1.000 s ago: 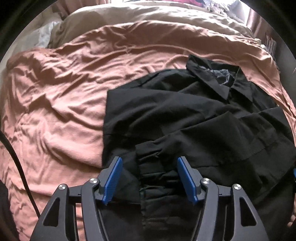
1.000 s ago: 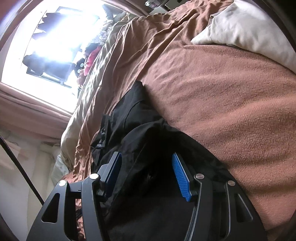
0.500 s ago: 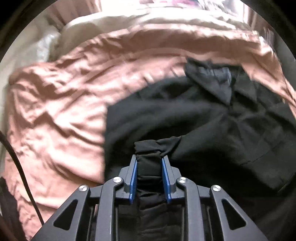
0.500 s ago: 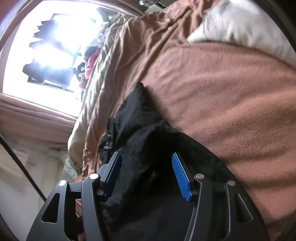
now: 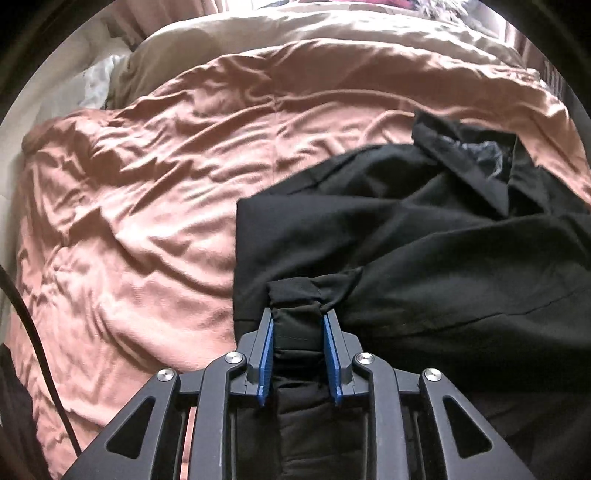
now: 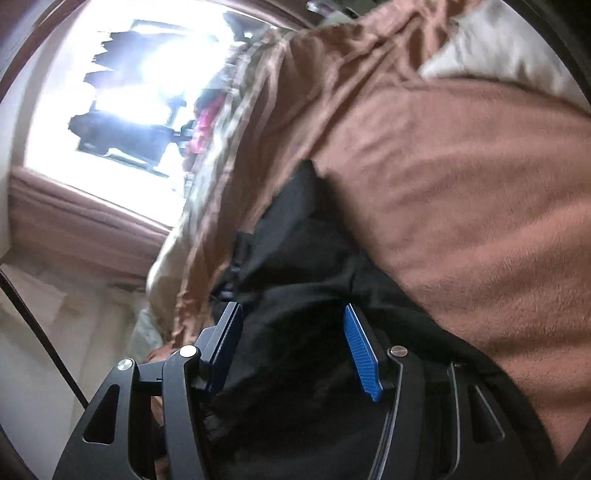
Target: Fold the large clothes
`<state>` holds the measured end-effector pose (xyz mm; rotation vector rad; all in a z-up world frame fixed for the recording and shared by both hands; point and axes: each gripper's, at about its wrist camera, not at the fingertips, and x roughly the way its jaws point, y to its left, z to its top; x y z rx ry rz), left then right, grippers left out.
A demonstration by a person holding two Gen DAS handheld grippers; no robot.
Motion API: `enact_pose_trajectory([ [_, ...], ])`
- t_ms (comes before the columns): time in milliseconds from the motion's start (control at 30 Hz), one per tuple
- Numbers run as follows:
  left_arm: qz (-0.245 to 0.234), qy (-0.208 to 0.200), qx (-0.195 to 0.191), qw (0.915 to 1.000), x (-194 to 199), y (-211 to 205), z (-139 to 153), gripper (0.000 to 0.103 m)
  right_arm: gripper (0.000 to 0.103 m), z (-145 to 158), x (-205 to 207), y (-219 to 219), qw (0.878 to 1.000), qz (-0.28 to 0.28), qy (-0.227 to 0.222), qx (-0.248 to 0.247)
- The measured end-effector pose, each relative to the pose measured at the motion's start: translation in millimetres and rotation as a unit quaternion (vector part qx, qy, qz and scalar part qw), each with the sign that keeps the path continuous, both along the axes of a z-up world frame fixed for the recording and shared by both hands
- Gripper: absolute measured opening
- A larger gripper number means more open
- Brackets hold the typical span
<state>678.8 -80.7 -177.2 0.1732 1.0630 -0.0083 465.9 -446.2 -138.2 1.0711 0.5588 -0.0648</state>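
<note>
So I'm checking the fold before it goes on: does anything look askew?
Yes. The black shirt lies rumpled with its collar twisted, and the left gripper clamps a bunched wad of cloth, not a flat edge.

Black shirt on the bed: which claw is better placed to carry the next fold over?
Left. The left claw is shut on a bunched cuff of the black shirt, ready to pull. The right claw is open, fabric merely between its fingers.

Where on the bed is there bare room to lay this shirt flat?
Bare pink blanket lies left of the black shirt, up to the beige bedding. The right side is crowded: the shirt's collar nearly reaches the blanket's edge.
</note>
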Motion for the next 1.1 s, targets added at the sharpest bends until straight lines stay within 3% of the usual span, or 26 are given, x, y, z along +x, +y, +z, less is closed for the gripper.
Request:
enact_pose_trajectory([
  [100,-0.008,0.003,0.015,0.9998,2.6,-3.5,-7.1,0.033,0.029,-1.6,5.9,3.3,0.998,-0.007,0.050,-0.046],
  [167,-0.007,0.003,0.007,0.9999,2.8,-1.3,-3.7,0.034,0.023,-2.6,5.1,3.8,0.996,-0.011,0.066,-0.059],
  [300,-0.004,-0.025,-0.032,0.9992,-10.4,12.8,23.7,0.035,0.023,13.3,-2.9,5.4,0.995,-0.010,0.070,-0.075],
  [367,-0.007,-0.043,-0.049,0.9979,-22.6,21.3,43.5,0.041,0.024,23.3,-10.2,8.7,0.993,-0.008,0.070,-0.092],
  [433,-0.008,-0.067,-0.047,0.9966,-42.1,28.4,64.4,0.055,0.026,34.0,-19.6,15.3,0.993,0.000,0.060,-0.102],
  [533,-0.016,-0.097,-0.060,0.9934,-77.9,38.0,89.5,0.062,0.026,43.2,-33.9,25.5,0.993,0.016,0.045,-0.106],
  [667,-0.010,-0.108,-0.087,0.9903,-124.5,53.7,108.7,0.066,0.026,57.6,-59.4,29.8,0.992,0.034,0.042,-0.113],
  [700,-0.005,-0.109,-0.103,0.9887,-140.6,60.4,112.9,0.068,0.030,62.8,-71.7,31.3,0.992,0.040,0.035,-0.115],
  [767,-0.001,-0.107,-0.116,0.9875,-162.1,69.7,116.5,0.074,0.052,70.0,-90.4,36.6,0.990,0.038,0.037,-0.134],
  [800,0.003,-0.107,-0.116,0.9875,-173.4,73.2,117.7,0.076,0.069,74.6,-101.5,41.6,0.988,0.038,0.035,-0.148],
  [833,0.006,-0.107,-0.112,0.9879,-187.4,77.0,119.0,0.077,0.075,78.2,-111.1,45.9,0.986,0.038,0.035,-0.158],
  [1100,0.016,-0.118,-0.122,0.9854,-274.2,102.4,136.5,0.086,0.084,110.5,-186.9,54.9,0.973,0.038,0.060,-0.220],
])
